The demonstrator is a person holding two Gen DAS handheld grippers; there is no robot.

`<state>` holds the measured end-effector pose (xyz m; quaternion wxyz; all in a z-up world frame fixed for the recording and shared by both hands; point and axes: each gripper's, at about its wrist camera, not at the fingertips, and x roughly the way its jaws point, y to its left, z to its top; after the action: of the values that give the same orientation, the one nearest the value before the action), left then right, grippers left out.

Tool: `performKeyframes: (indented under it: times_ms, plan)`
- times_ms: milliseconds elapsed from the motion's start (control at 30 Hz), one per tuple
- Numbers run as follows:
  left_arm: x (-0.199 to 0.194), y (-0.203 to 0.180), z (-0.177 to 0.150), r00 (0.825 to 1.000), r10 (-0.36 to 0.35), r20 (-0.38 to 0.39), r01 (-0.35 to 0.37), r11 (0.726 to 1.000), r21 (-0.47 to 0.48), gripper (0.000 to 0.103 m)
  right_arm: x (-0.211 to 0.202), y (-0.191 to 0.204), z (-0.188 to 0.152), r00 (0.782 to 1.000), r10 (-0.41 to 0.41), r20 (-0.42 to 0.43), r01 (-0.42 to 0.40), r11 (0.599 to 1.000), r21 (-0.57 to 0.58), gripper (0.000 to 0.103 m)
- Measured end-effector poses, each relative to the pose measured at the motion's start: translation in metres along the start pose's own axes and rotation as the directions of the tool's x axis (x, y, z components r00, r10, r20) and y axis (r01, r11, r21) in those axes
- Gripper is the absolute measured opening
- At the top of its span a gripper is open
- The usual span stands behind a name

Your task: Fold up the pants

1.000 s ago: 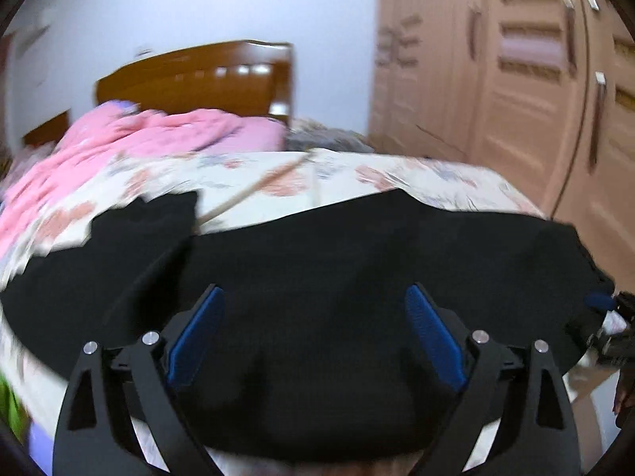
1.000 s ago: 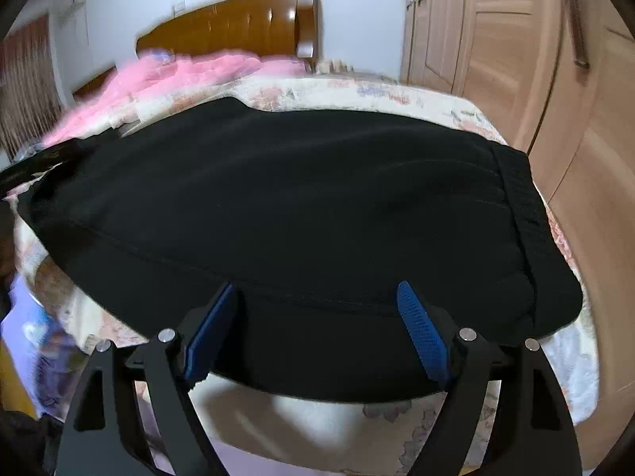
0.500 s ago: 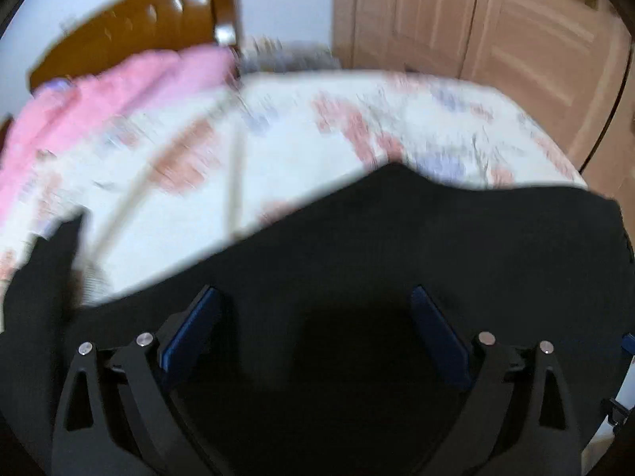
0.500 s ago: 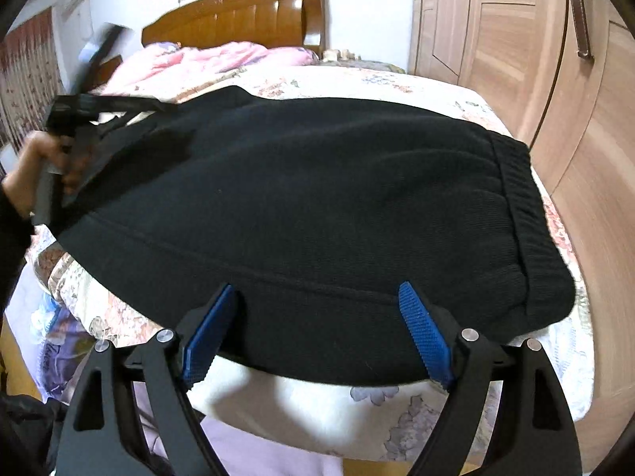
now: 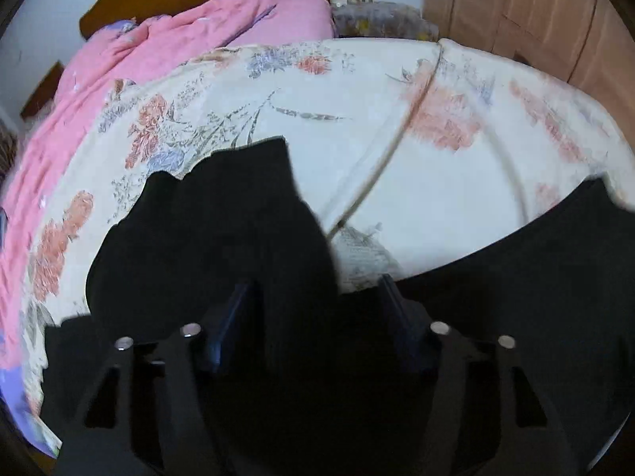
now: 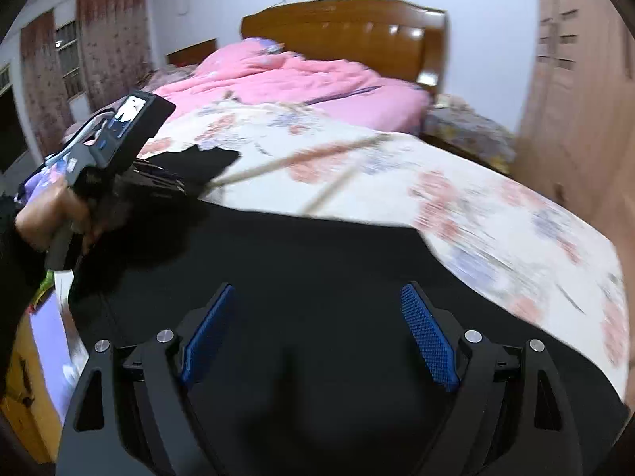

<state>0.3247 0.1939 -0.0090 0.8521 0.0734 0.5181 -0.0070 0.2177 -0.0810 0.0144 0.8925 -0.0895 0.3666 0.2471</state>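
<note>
Two black grippers with blue ribbed pads are working low over a pair of black knit pants (image 6: 317, 261), which are lying spread across the near edge of a bed covered with a cream sheet printed with pink and lilac flowers (image 5: 301, 91).

Nearest to me, my right gripper (image 6: 317, 333) is hovering over the broad dark body of the pants. Its jaws are standing wide apart and are not pressing on any cloth; I am holding nothing there.

My left gripper (image 5: 313, 309) is reaching down at a narrower end of the pants, probably a leg, that is stretching away across the sheet. Its jaws are closing, about halfway in, with a ridge of black cloth bunching between them. Whether the pads are already pinching that cloth I cannot tell, as everything there is dark and slightly blurred. In the right-hand view, my left hand (image 6: 51, 214) is wrapping around that gripper's handle at the left edge of the bed.

I am judging the pants to be soft, limp and fairly thick, not slippery and not fragile. They are likely to sag and drag when lifted, so I am favouring holds at seams, the leg end and the waistband, pinching through both layers.

Farther off, a rumpled pink quilt (image 6: 285, 75) is lying against a glossy brown wooden headboard (image 6: 341, 35), with pale wooden wardrobe doors (image 5: 528, 8) at the right.
</note>
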Motion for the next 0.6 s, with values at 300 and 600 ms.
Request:
performKeyframes:
  times_ms: [300, 600]
  plan:
    - [-0.117, 0.113, -0.09, 0.902, 0.034, 0.43, 0.141, 0.919, -0.368, 0.008, 0.058, 0.028, 0.0, 0.993, 0.087, -0.076, -0.089, 0.996, -0.031, 0.083]
    - [-0.089, 0.229, -0.257, 0.892, 0.0, 0.451, 0.343, 0.651, -0.677, 0.061, 0.073, 0.013, -0.008, 0.981, 0.154, -0.114, -0.148, 0.987, 0.063, 0.088]
